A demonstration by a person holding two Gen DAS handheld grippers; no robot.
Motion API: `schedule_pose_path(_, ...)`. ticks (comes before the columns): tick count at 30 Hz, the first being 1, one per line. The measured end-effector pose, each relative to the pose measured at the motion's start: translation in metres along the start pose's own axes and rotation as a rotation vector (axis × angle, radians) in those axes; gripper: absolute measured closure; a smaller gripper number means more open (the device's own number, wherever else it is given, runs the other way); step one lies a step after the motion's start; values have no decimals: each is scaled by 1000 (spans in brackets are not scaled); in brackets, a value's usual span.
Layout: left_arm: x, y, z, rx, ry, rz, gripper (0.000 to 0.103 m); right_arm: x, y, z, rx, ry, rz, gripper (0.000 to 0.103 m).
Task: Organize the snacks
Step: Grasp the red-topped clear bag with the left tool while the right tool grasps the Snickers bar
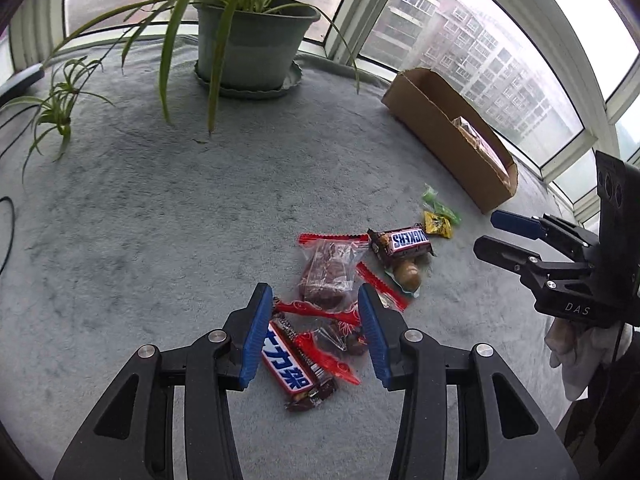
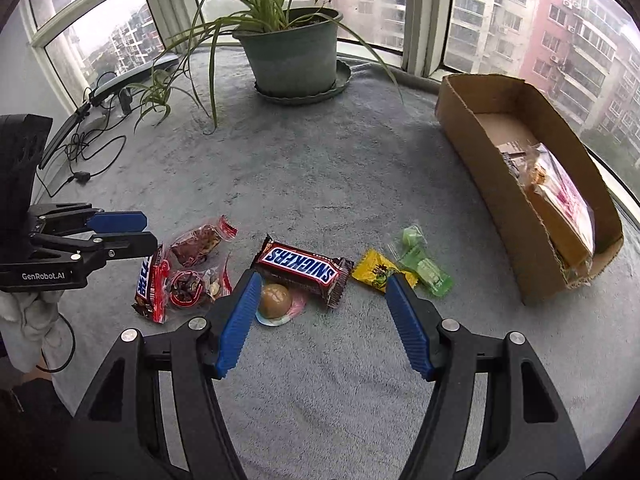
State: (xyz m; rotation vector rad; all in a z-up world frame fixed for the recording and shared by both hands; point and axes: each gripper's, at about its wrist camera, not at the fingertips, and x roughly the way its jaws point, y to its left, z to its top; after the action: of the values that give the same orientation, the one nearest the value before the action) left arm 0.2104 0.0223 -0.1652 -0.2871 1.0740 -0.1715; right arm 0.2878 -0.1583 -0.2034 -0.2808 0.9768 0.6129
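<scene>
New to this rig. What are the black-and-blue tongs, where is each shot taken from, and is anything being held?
No robot here: a person carries a handheld two-finger claw in each hand, with a fisheye camera on each looking along its fingers. One picture is from the left claw, the other from the right claw; each also shows the other claw at its edge.

On the grey blanket lie loose snacks: a Snickers bar, a second Snickers with Chinese lettering, red-edged clear packets, a round brown sweet, a yellow candy and a green one. A cardboard box already holds some packets. A potted plant stands behind.

Both claws are open and hold nothing.
</scene>
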Motion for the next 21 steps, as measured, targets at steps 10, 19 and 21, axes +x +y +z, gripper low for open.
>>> schedule_pose_path(10,29,-5,9,46,66,31,60,47,18,19,-191,118,1,35)
schedule_pose_path(19,49,-6,13,54,110,34,60,68,27,23,-253,167,24,35)
schedule_pose_path(21,55,-6,13,48,125,27,60,68,29,23,-260,170,32,38)
